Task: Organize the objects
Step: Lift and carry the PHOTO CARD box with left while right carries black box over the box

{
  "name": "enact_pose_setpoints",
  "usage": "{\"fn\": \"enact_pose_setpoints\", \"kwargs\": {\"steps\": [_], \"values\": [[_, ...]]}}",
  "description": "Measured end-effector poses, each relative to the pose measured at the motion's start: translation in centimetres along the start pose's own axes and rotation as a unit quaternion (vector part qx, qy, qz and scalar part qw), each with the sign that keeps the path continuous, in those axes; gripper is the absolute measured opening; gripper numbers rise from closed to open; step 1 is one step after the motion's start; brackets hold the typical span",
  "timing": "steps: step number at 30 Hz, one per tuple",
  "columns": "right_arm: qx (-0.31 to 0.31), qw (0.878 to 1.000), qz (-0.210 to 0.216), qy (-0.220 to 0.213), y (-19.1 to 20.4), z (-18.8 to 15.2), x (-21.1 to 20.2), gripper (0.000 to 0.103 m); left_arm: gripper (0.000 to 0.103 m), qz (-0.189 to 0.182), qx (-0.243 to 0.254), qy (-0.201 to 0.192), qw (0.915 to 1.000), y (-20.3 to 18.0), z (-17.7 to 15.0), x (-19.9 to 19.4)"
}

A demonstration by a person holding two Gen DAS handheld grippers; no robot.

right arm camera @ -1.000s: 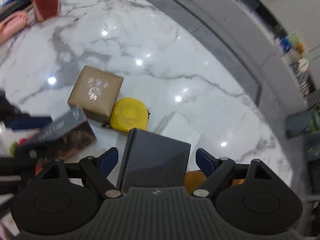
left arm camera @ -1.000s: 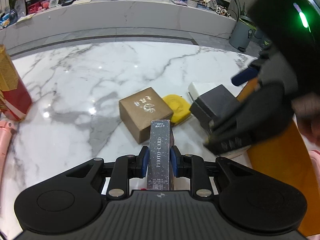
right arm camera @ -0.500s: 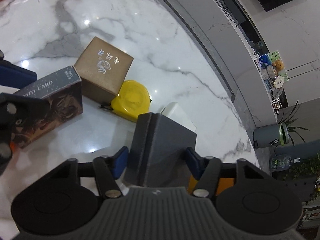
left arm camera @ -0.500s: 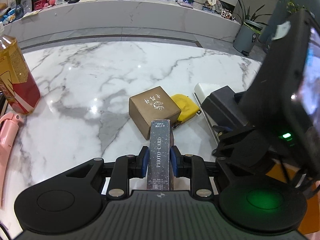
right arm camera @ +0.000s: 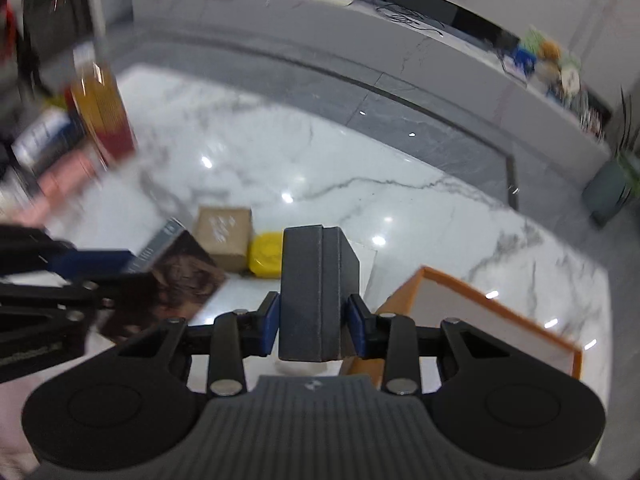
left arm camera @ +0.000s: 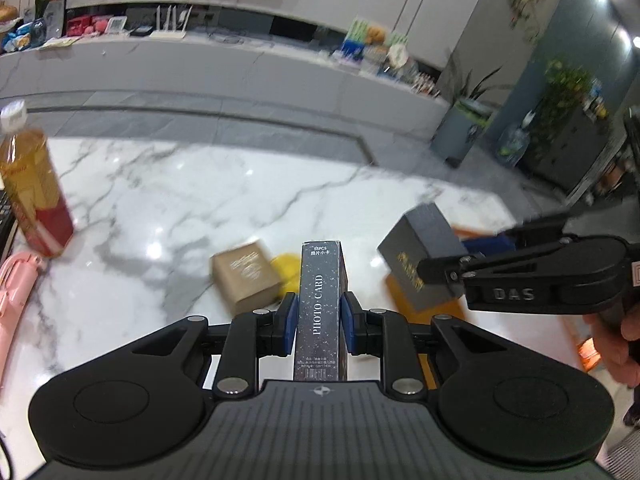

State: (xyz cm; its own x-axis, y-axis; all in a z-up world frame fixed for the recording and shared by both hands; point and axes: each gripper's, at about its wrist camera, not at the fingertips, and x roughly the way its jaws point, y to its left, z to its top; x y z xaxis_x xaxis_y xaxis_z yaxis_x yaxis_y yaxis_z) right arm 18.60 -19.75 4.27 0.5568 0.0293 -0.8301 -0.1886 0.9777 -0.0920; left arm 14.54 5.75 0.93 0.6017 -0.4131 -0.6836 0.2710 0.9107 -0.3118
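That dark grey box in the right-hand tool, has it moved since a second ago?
Yes. The dark grey box was low over the white box; now it is lifted up, above the orange tray, clamped in the right gripper.

The right gripper [right arm camera: 314, 322] clamps a dark grey box [right arm camera: 316, 292] between its blue pads [right arm camera: 357, 330], the box held above the marble table [right arm camera: 360, 184]; at left, the left gripper [right arm camera: 76, 276] grips a photo card box [right arm camera: 176, 276] with a dark printed face; behind them a brown carton [right arm camera: 225, 236] sits just beside a yellow case [right arm camera: 267, 254]; an orange-rimmed box [right arm camera: 480, 312] lies at right; a blurred drink bottle [right arm camera: 102, 116] stands far left.
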Motion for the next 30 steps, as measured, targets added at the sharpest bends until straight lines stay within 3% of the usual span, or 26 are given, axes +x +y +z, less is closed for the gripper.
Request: {"fn": "enact_pose_setpoints", "kwargs": {"steps": [5,8,10,15,21,26,30], "values": [[0.09,0.995,0.035,-0.037,-5.0,-2.5,-5.7,0.038,0.027,-0.069,0.004,-0.023,0.9973,-4.2,1.5,-1.3],[0.136,0.989,0.041,-0.048,-8.0,-4.7,-7.8,0.038,0.027,-0.102,0.022,-0.014,0.9945,-7.7,2.1,-0.2],[0.167,0.984,0.04,-0.052,-10.0,-6.3,-8.2,0.038,0.027,-0.105,0.034,0.0,0.9939,-9.9,2.2,1.3],[0.241,0.969,0.031,-0.047,-14.0,-10.3,-7.4,0.038,0.027,-0.065,0.098,0.034,0.9924,-15.4,0.8,6.2],[0.347,0.932,0.092,-0.046,-16.8,-13.8,-3.7,0.038,0.027,0.002,0.154,0.075,0.9853,-17.8,-1.2,10.9],[0.399,0.907,0.129,-0.035,-18.2,-15.4,-0.3,0.038,0.027,0.05,0.222,0.083,0.9703,-19.8,-3.6,11.9],[0.417,0.896,0.151,-0.02,-18.7,-16.3,1.5,0.038,0.027,0.081,0.262,0.092,0.9571,-21.0,-4.7,13.2]]}}
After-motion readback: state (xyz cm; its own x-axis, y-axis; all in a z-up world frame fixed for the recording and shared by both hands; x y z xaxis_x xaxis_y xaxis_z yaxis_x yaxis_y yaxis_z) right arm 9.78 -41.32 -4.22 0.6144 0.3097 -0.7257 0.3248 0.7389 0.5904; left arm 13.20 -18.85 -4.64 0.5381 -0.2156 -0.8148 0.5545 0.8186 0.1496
